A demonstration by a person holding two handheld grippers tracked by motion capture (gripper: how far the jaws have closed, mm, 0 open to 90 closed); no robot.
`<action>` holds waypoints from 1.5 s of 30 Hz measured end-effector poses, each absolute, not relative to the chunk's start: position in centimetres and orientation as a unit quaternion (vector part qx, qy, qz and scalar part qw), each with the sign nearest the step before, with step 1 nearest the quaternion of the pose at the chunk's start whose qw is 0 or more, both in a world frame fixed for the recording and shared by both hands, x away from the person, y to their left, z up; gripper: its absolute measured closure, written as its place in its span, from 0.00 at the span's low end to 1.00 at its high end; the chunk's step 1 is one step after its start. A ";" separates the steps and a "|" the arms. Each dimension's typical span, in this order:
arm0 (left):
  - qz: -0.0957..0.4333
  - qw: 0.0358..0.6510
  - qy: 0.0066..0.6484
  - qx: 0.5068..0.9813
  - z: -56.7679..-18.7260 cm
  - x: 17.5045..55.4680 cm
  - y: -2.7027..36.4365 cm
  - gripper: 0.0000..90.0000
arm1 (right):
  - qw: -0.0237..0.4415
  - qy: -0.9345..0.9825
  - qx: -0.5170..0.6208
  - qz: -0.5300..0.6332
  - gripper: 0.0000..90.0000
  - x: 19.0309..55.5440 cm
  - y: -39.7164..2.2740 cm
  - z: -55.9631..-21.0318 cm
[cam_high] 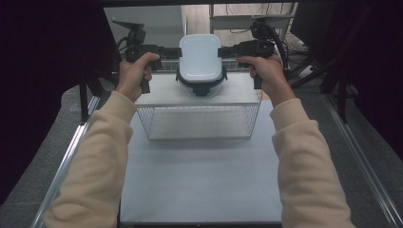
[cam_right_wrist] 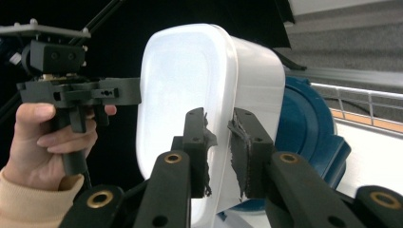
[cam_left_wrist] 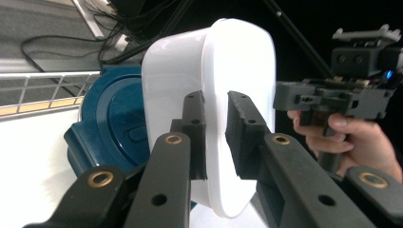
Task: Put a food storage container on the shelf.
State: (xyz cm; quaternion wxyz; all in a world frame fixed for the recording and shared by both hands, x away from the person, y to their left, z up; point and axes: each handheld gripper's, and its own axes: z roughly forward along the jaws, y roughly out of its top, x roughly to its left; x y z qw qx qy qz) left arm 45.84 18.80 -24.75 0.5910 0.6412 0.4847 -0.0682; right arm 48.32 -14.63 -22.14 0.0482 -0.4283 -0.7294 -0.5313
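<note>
White box [cam_high: 200, 57] held by 2 grippers above the blue lid [cam_high: 201, 87].

Left gripper [cam_high: 178, 52] and right gripper [cam_high: 221, 52] each pinch 1 edge of the box's rim, jaws clenched on it. Box hangs just above the lid, which lies on the white shelf [cam_high: 164, 95] topping the wire basket [cam_high: 199, 121]. Judged: lift done; setting the box down remains. Nothing blocks either side of the box.

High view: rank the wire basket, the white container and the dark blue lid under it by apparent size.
1. Wire basket, clearly largest.
2. White container.
3. Dark blue lid, mostly hidden by the container, so its rank is unsure.
The container is lifted toward the camera, which enlarges it.
</note>
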 end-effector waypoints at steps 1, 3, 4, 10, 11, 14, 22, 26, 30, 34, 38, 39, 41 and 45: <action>-0.068 0.591 0.485 0.641 -24.7 45.8 18.8 0.87 | 0.048 -0.729 -0.428 -0.531 0.84 48.3 -14.6 -22.1; -0.080 0.594 0.494 0.629 -25.1 46.4 18.8 0.87 | 0.056 -0.722 -0.443 -0.528 0.82 49.0 -14.5 -22.4; -0.087 0.595 0.503 0.622 -25.3 46.7 18.8 0.87 | 0.059 -0.719 -0.449 -0.528 0.82 49.3 -14.5 -22.4; -0.115 0.596 0.525 0.597 -26.2 48.3 18.9 0.85 | 0.091 -0.686 -0.486 -0.534 0.80 51.2 -14.6 -23.7; -0.118 0.595 0.528 0.594 -26.5 48.5 19.0 0.84 | 0.093 -0.683 -0.489 -0.535 0.79 51.3 -14.6 -23.8; -0.123 0.596 0.533 0.587 -27.2 49.1 19.1 0.83 | 0.087 -0.679 -0.500 -0.530 0.79 51.7 -14.3 -24.3; -0.120 0.601 0.528 0.588 -27.4 49.1 19.1 0.82 | 0.093 -0.676 -0.497 -0.536 0.78 51.7 -14.5 -24.5; -0.091 0.595 0.517 0.609 -27.2 48.8 18.8 0.76 | 0.071 -0.684 -0.488 -0.537 0.71 51.2 -14.4 -24.4; -0.031 0.594 0.508 0.623 -26.7 47.7 19.0 0.53 | 0.033 -0.689 -0.459 -0.560 0.49 50.1 -14.7 -23.5; 0.013 0.604 0.490 0.629 -26.4 45.6 19.7 0.40 | -0.032 -0.703 -0.425 -0.570 0.41 48.0 -15.8 -22.5; 0.048 0.605 0.473 0.639 -27.1 42.4 20.6 0.35 | -0.064 -0.708 -0.392 -0.584 0.38 45.0 -17.6 -22.7; 0.066 0.598 0.467 0.648 -27.7 40.8 21.0 0.35 | -0.075 -0.714 -0.382 -0.582 0.37 43.7 -18.3 -23.3; 0.074 0.597 0.460 0.653 -28.4 39.3 21.5 0.35 | -0.086 -0.720 -0.370 -0.580 0.37 42.3 -19.2 -24.2; 0.088 0.586 0.449 0.669 -29.7 36.5 21.9 0.34 | -0.101 -0.728 -0.361 -0.574 0.36 39.9 -20.5 -26.1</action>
